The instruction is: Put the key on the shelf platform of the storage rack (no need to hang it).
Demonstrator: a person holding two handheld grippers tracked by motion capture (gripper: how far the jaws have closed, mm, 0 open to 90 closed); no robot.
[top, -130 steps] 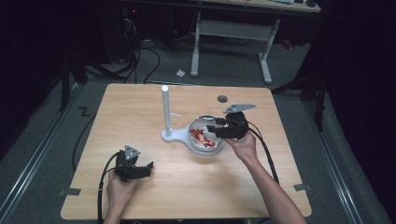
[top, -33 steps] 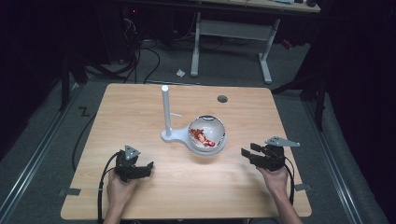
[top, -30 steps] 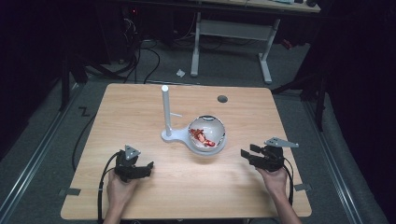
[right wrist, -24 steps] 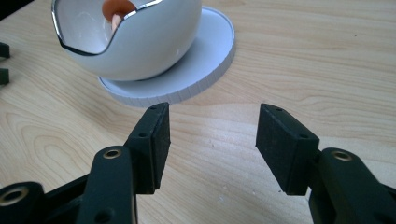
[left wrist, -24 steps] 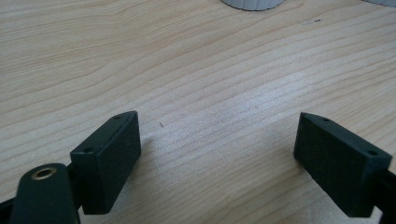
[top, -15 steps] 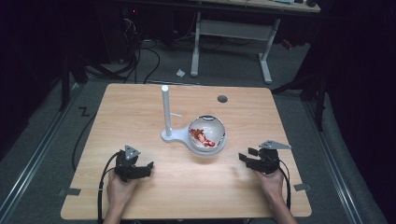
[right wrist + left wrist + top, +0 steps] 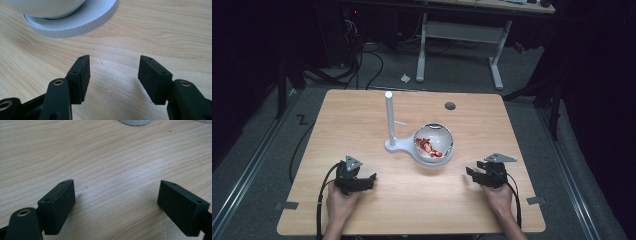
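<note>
A pale wooden table (image 7: 362,115) is standing in a dark room, with cables and the legs of another desk lying on the grey floor behind it. At the near left edge, the left gripper (image 7: 368,178) is resting low over bare wood in the person's left hand (image 7: 339,205), its jaws spread wide and holding nothing; in the left gripper view only wood grain is lying between them. Toward the middle of the table, a white stand with an upright post (image 7: 389,117) is sitting with a white bowl (image 7: 448,155) on its round base, and red pieces (image 7: 429,147) are lying inside the bowl. To the right, well apart from the bowl, the right gripper (image 7: 471,172) is hovering near the table's front edge, jaws parted and empty, pointing toward the bowl's base (image 7: 82,22).
</note>
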